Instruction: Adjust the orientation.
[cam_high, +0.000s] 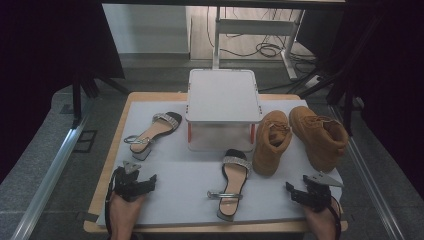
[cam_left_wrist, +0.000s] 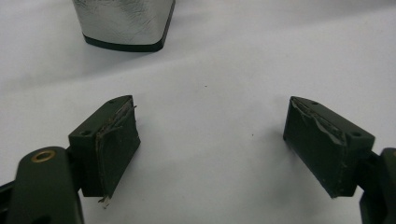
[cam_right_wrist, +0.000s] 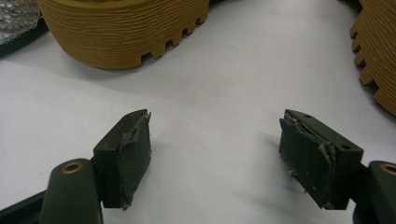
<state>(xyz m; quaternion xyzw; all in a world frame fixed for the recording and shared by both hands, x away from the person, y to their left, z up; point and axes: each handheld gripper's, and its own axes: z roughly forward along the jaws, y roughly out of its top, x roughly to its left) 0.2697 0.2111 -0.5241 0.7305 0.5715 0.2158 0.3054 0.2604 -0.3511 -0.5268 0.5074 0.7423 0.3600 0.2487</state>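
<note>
Both tongs, left tongs (cam_high: 150, 181) and right tongs (cam_high: 292, 191), are held wide apart, empty, at the worktop's (cam_high: 175, 200) near corners, close to sandal (cam_high: 232, 182) and boot (cam_high: 271, 142).

The right hand-held gripper (cam_right_wrist: 215, 154) is holding its jaws wide apart over the bare white desk (cam_right_wrist: 219, 79), gripping nothing. A tan boot sole (cam_right_wrist: 123, 28) is lying at eleven o'clock, and another boot's treaded edge (cam_right_wrist: 378, 60) is showing at two o'clock.

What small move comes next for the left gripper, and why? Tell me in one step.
Probably ease the left gripper forward toward the silver block heel of the near-left sandal. Its jaws stand open with nothing between them, resting on the white table sheet, and that heel sits just ahead, slightly left of centre.
</note>
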